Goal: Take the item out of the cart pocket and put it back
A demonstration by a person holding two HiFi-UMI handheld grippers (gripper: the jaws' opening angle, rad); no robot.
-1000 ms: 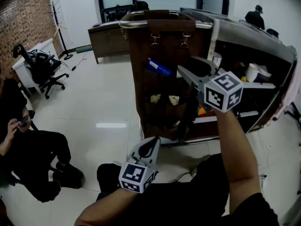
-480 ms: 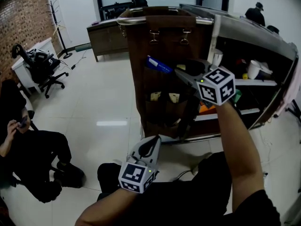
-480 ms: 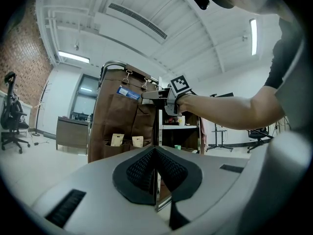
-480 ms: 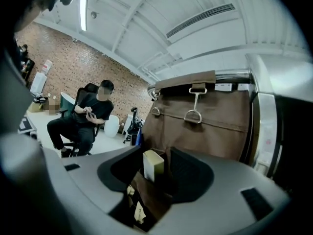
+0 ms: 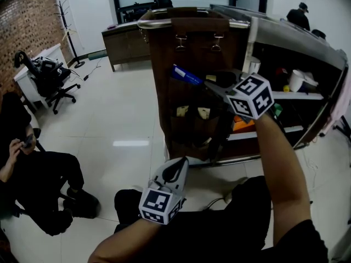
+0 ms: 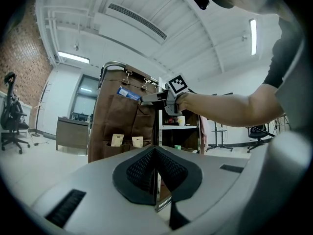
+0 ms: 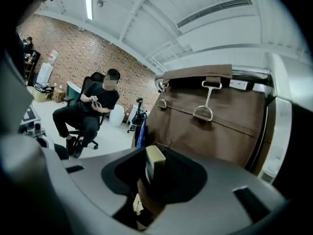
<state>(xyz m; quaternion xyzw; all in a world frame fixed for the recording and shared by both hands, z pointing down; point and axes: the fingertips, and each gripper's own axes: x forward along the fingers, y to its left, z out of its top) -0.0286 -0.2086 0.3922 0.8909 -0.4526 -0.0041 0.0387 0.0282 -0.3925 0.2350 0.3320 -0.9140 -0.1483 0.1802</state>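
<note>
Brown fabric pockets (image 5: 186,108) hang on the cart (image 5: 307,43) ahead of the right gripper (image 5: 209,84). Its jaws, just closing, pinch a small tan block (image 7: 155,159) between their pads at the top pocket. Well below it, the left gripper (image 5: 176,171) hangs pressed together, empty.

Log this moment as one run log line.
right tool: jaws just closed in, gripping yellowish block at brown pocket organizer | left tool: shut, empty, held low | stage: pickup
</note>
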